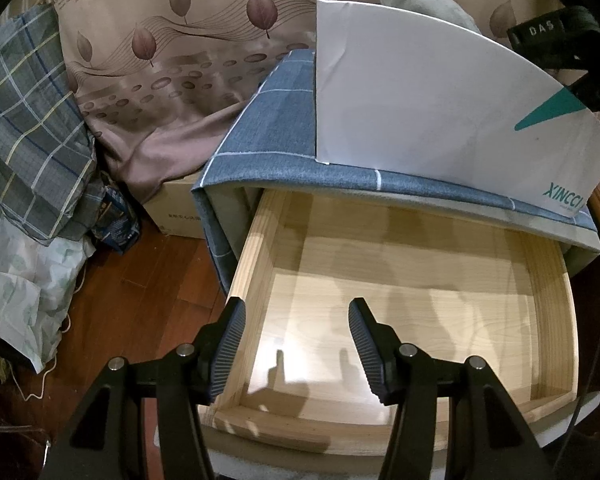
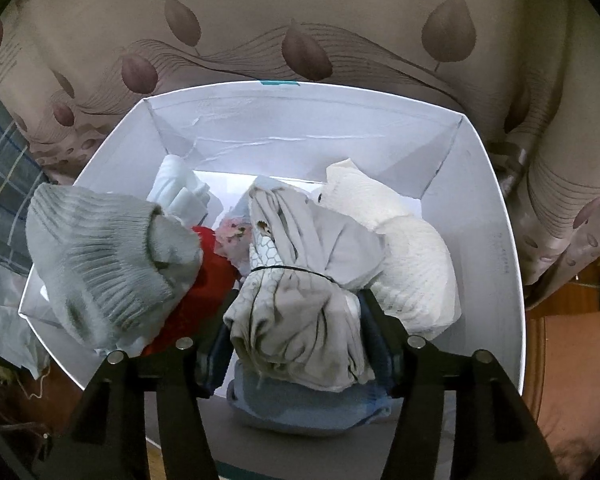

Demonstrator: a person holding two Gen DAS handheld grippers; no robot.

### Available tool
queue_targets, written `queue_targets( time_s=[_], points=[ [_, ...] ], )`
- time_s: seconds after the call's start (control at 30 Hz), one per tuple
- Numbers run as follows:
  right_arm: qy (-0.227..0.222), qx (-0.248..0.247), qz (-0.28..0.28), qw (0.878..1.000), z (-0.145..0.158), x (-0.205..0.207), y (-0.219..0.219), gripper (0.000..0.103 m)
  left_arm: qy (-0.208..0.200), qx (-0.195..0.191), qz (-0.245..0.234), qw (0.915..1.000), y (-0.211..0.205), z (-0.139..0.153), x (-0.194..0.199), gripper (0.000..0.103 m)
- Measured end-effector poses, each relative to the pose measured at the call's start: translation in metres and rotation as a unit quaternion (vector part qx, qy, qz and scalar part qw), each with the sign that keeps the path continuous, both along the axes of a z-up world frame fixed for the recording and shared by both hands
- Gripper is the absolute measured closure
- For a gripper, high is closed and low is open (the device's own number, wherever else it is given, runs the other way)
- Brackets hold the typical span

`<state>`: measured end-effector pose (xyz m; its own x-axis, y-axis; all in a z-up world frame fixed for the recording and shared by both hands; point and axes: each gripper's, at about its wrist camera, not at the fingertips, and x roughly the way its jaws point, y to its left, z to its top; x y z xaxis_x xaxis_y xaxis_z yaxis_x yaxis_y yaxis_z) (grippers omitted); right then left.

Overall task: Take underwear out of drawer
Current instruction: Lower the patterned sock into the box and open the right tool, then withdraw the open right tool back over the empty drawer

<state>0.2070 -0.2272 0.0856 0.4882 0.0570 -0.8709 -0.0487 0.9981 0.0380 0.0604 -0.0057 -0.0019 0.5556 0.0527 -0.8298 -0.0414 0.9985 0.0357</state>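
In the left wrist view a light wooden drawer stands pulled out of a blue cloth-covered cabinet; its inside shows bare wood. My left gripper is open and empty above the drawer's front left corner. In the right wrist view my right gripper is shut on a rolled grey patterned underwear bundle, held over a white box with several garments: a grey ribbed sock, a red cloth, a white knit piece, a blue piece.
The white box stands on the cabinet top. A leaf-patterned brown curtain hangs behind. A plaid cloth and white bags lie at left on the wooden floor. A cardboard box sits beside the cabinet.
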Motion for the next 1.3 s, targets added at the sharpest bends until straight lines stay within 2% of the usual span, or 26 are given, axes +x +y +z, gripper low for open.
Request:
queue_targets(
  time_s=[0.03,0.1,0.2,0.53,0.83,1.07,1.3],
  points=[
    [-0.001,0.001,0.0,1.0,0.001,-0.001,0.001,0.043,0.0,0.0,0.0,1.0,0.0,0.0,0.0,0.048],
    [-0.003,0.003,0.0,1.0,0.004,-0.002,0.002,0.032,0.0,0.001,0.001,1.0,0.001,-0.001,0.0,0.048],
    [-0.009,-0.001,0.009,1.0,0.009,-0.007,0.006,0.027,0.0,0.0,0.0,1.0,0.001,-0.001,0.0,0.048],
    [-0.045,0.014,0.02,0.999,0.037,-0.038,0.012,0.014,-0.001,0.006,-0.001,1.0,0.002,-0.001,-0.002,0.048],
    [-0.092,0.003,0.031,0.995,0.057,-0.102,0.01,0.005,-0.003,0.009,-0.003,0.9999,0.002,0.0,-0.004,0.048],
    [-0.092,-0.015,0.028,0.995,0.027,-0.164,0.006,0.003,-0.005,0.014,-0.009,0.9998,0.0,0.0,-0.005,0.048],
    [-0.046,0.003,0.005,0.999,-0.033,-0.204,-0.006,0.003,-0.01,0.023,-0.019,0.9995,-0.008,0.002,-0.01,0.048]
  ],
)
